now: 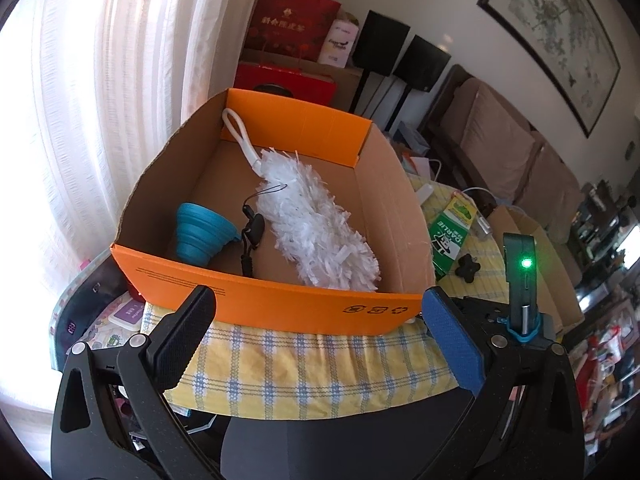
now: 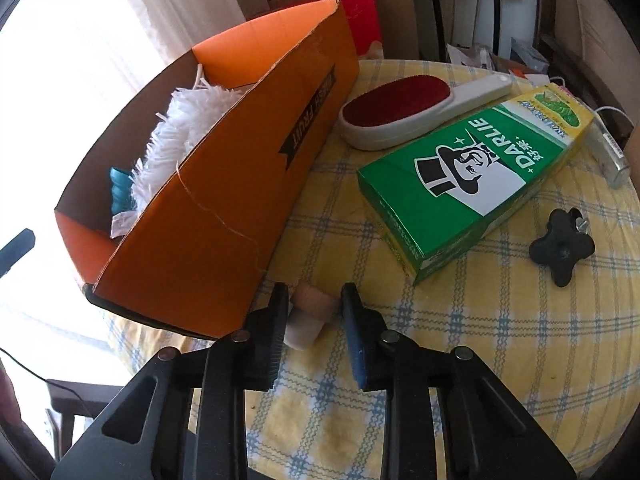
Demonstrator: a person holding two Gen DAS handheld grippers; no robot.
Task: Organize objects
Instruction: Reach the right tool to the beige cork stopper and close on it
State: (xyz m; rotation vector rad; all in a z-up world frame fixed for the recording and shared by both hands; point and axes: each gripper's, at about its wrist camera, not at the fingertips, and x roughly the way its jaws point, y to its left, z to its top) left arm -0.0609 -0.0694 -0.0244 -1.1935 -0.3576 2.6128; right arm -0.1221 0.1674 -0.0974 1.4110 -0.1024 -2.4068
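An orange cardboard box [image 1: 280,304] stands on the checked tablecloth [image 1: 312,368]. Inside lie a white duster [image 1: 316,220], a blue collapsible funnel [image 1: 200,236] and a black strap with a clip [image 1: 252,236]. My left gripper [image 1: 320,320] is open and empty in front of the box's near wall. In the right wrist view the box [image 2: 224,184] is at the left. My right gripper [image 2: 314,308] has its jaws narrowly apart around a small tan and white object [image 2: 306,316] on the cloth by the box corner; I cannot tell if they grip it.
On the cloth right of the box lie a green Darlie toothpaste carton [image 2: 472,172], a red lint brush with a white handle [image 2: 404,108], a black star knob [image 2: 562,252] and a white cable adapter [image 2: 610,152]. Curtains, red gift bags and a sofa stand behind.
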